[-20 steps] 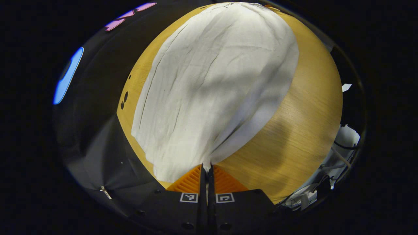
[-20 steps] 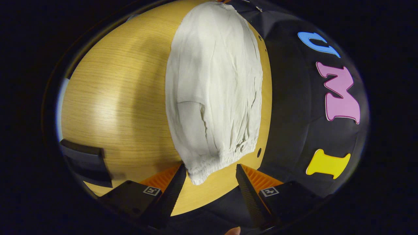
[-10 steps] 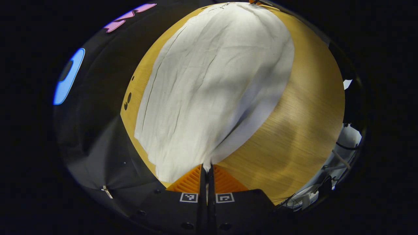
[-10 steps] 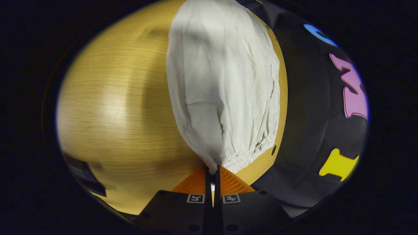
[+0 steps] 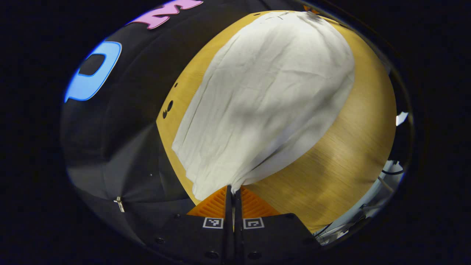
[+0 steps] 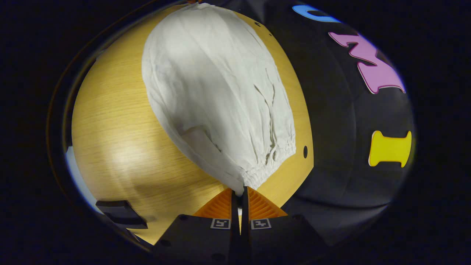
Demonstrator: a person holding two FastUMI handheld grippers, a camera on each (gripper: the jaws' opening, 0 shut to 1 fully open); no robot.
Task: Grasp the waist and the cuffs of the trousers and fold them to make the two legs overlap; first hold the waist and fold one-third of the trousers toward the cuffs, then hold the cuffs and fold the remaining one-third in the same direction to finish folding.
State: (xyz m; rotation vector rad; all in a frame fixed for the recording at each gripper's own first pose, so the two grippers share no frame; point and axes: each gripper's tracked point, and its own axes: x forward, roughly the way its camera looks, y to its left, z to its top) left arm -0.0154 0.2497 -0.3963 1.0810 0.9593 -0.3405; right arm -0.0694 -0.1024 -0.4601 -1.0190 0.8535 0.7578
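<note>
Soft, limp white trousers (image 5: 265, 99) are pinched at 6 o'clock: cuff by left gripper (image 5: 233, 188), gathered waist by right gripper (image 6: 240, 191).

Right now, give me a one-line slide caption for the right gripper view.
Right gripper, jaws shut on the gathered waist of the white trousers lying on the wooden table.
</note>
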